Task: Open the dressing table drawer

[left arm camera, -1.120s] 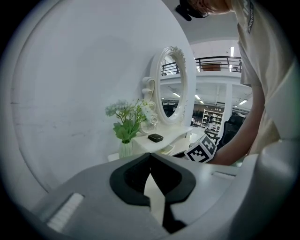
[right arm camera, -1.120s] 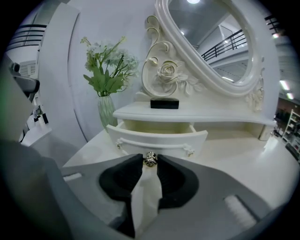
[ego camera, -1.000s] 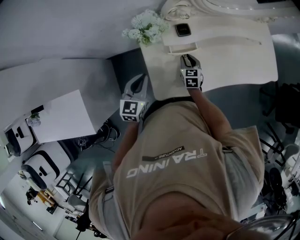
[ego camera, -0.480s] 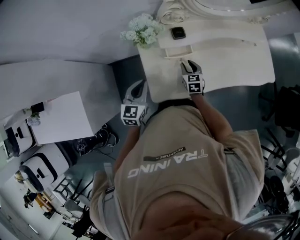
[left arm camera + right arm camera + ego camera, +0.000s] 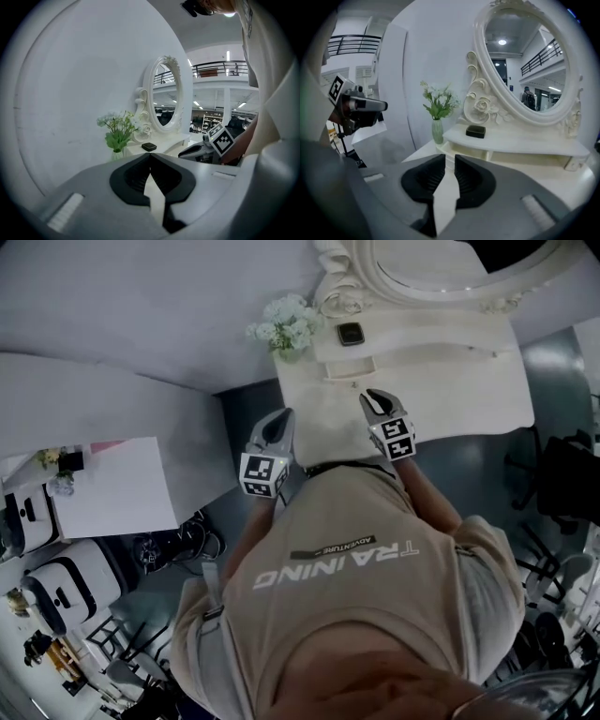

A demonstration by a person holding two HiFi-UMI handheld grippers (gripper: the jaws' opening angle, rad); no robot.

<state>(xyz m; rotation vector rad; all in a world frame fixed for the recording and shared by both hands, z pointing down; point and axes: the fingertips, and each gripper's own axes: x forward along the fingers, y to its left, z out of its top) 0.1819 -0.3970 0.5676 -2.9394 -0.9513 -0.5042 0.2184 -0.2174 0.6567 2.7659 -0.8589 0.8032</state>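
My right gripper (image 5: 372,397) is held over the front of the dressing table (image 5: 450,390); its jaws are closing, a narrow gap remains, and nothing is between them. My left gripper (image 5: 284,416) is at the table's left edge, jaws together, empty. The drawer (image 5: 351,367) stands pulled out beneath the small black box (image 5: 350,333), near the flower vase (image 5: 286,324)

Dressing table (image 5: 441,381) smooth & matt, fingers (image 5: 473,183) ribbed plastic (matt too).

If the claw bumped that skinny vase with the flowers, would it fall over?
Probably. The vase looks tall and narrow, with flowers spreading wide above, so it seems top-heavy. It stands near the dressing table's corner, so it might topple off.
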